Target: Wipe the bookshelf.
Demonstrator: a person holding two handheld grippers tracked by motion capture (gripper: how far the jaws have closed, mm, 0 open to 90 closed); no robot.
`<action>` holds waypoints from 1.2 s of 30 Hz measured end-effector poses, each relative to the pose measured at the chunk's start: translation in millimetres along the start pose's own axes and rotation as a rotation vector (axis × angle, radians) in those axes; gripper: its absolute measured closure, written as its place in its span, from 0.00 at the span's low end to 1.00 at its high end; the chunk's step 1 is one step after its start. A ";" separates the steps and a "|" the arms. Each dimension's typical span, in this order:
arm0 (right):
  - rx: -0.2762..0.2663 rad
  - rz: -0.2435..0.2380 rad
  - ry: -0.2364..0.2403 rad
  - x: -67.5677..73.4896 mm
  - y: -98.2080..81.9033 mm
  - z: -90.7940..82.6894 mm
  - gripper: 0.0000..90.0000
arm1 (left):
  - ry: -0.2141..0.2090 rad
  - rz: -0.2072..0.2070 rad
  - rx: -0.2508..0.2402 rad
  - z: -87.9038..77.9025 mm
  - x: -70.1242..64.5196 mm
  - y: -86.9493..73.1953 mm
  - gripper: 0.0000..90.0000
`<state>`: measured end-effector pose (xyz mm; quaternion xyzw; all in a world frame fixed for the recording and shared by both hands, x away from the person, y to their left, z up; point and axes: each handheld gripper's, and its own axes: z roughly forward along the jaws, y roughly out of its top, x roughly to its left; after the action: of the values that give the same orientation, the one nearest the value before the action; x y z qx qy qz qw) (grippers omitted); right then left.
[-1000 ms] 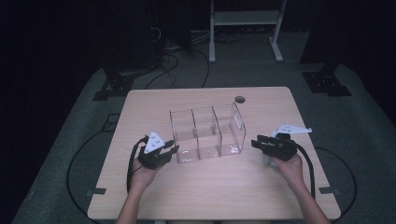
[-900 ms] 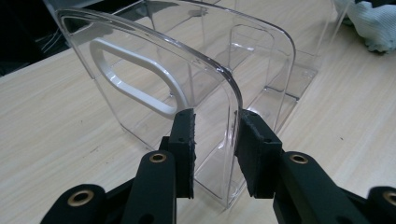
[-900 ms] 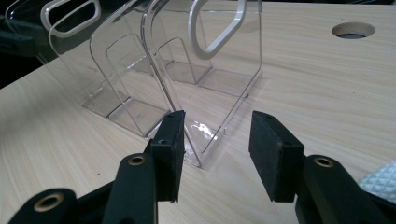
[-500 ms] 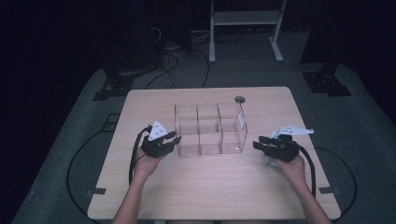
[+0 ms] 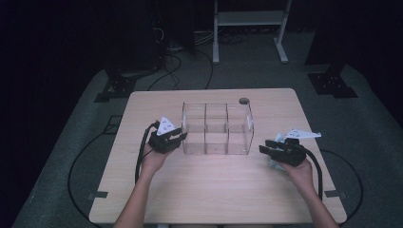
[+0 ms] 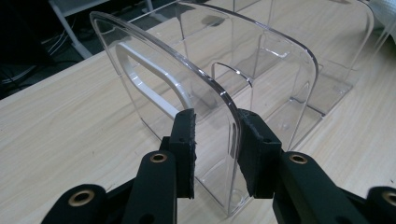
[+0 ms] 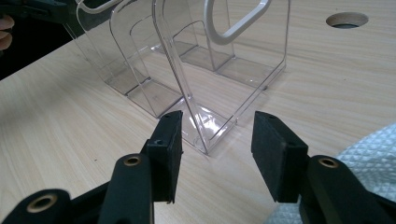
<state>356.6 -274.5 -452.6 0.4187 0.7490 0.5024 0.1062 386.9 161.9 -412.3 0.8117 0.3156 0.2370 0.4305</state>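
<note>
Your near half of the table [image 5: 209, 190] is bare wood, so either hand can pass freely there. The clear organizer [image 5: 216, 128] stands mid-table between your hands and blocks any straight crossing; its end walls and inner dividers leave only narrow slots open from above. Behind it a strip of tabletop is free apart from the cable hole [image 5: 244, 101]. A white cloth [image 7: 355, 158] lies just beside your right gripper [image 5: 268, 149], at the table's right side.

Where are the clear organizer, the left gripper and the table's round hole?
clear organizer [image 5: 216, 127], high view, middle compartment wall.
left gripper [image 6: 215, 144], left gripper view, midway between its fingertips, at the organizer's end wall.
round hole [image 7: 346, 19], right gripper view, its opening.
</note>
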 end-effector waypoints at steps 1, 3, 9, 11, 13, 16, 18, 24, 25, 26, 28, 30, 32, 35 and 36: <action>-0.001 0.000 0.000 -0.3 -0.3 -0.2 0.58 | -0.001 -0.008 -0.004 0.5 0.4 0.0 0.76; -0.001 -0.001 -0.002 -0.9 -1.2 -0.5 0.58 | -0.013 -0.022 -0.012 0.6 1.2 -0.3 0.75; 0.004 0.004 -0.004 -1.4 -4.4 -2.5 0.57 | -0.038 -0.029 0.005 -1.3 -2.2 -1.9 0.66; 0.004 0.000 -0.006 -0.9 -4.6 -3.9 0.56 | -0.040 -0.036 -0.005 -3.0 -3.3 -2.1 0.63; 0.005 0.003 -0.004 -0.2 -4.7 -5.0 0.56 | -0.040 -0.037 -0.005 -3.8 -3.9 -2.7 0.63; 0.007 -0.010 -0.006 -0.3 -4.4 -6.6 0.55 | -0.044 -0.043 -0.004 -4.1 -4.2 -5.9 0.59; 0.004 -0.004 -0.008 -0.9 -4.5 -8.0 0.54 | -0.047 -0.055 -0.006 -3.9 -4.2 -9.9 0.58; 0.002 0.000 -0.012 -2.6 -5.9 -10.7 0.51 | -0.051 -0.079 -0.002 -7.1 -2.5 -17.5 0.54; 0.003 0.001 -0.013 -3.0 -6.2 -10.9 0.51 | -0.049 -0.086 -0.004 -7.6 -2.3 -18.4 0.53; 0.005 0.000 -0.013 -3.5 -6.5 -11.2 0.50 | -0.048 -0.091 0.002 -8.7 -2.0 -19.1 0.52; 0.006 0.006 -0.011 -4.6 -7.3 -11.7 0.49 | -0.048 -0.096 0.002 -10.6 -1.5 -20.8 0.51; 0.009 0.008 -0.014 -5.4 -8.5 -12.4 0.48 | -0.050 -0.109 -0.004 -12.4 -1.3 -23.2 0.50; 0.009 0.006 -0.015 -5.9 -9.9 -13.1 0.47 | -0.052 -0.108 0.002 -13.7 -1.6 -25.2 0.49; 0.015 0.012 -0.012 -7.2 -12.0 -14.4 0.45 | -0.054 -0.109 0.006 -15.4 -2.9 -27.8 0.48; 0.014 0.014 -0.012 -7.4 -12.6 -15.0 0.45 | -0.058 -0.114 0.009 -15.8 -3.5 -29.0 0.47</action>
<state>346.0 -291.7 -458.1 0.4276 0.7490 0.4953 0.1039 365.2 180.5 -429.1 0.8008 0.3498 0.1871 0.4488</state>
